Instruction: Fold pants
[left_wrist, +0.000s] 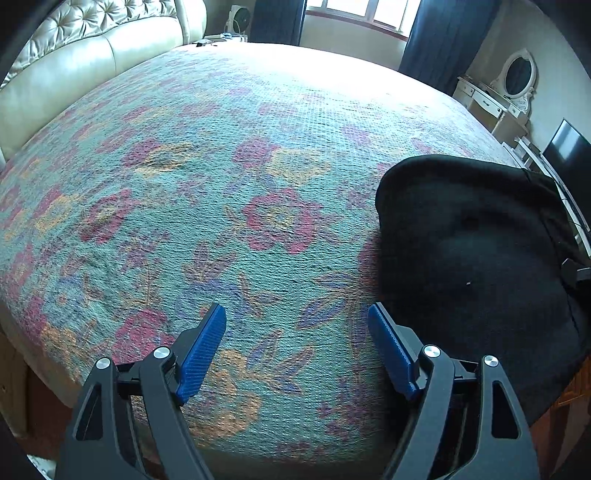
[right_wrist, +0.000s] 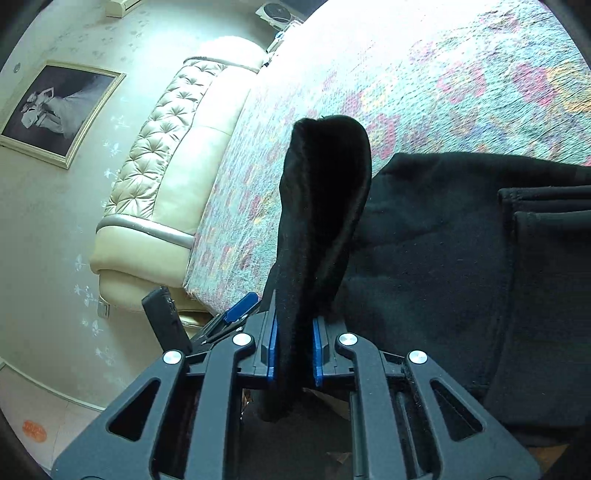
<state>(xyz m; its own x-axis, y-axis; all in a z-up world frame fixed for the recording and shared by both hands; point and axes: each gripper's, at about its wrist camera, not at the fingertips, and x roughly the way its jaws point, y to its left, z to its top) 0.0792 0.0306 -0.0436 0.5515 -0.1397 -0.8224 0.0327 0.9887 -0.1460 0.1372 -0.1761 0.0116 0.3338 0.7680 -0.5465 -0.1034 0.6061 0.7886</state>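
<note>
- Black pants (right_wrist: 436, 236) lying on a floral bedspread (left_wrist: 229, 177), near the bed's edge, partly folded into layers.
- Right gripper (right_wrist: 294, 347) clamped on a raised fold of the pants, blue pads (right_wrist: 317, 354) pressing the cloth from both sides; fold standing up above the jaws.
- Left gripper (left_wrist: 297, 347) spread wide over bare bedspread, nothing between its blue pads (left_wrist: 201, 354), just left of the pants.
- Cream tufted headboard (right_wrist: 159, 147) along the far side of the bed.
- Framed picture (right_wrist: 55, 110) on the wall.

Daylight from the window (left_wrist: 364, 11) blows out the far bedspread (left_wrist: 332, 66) — fisheye edges dark (warped).
</note>
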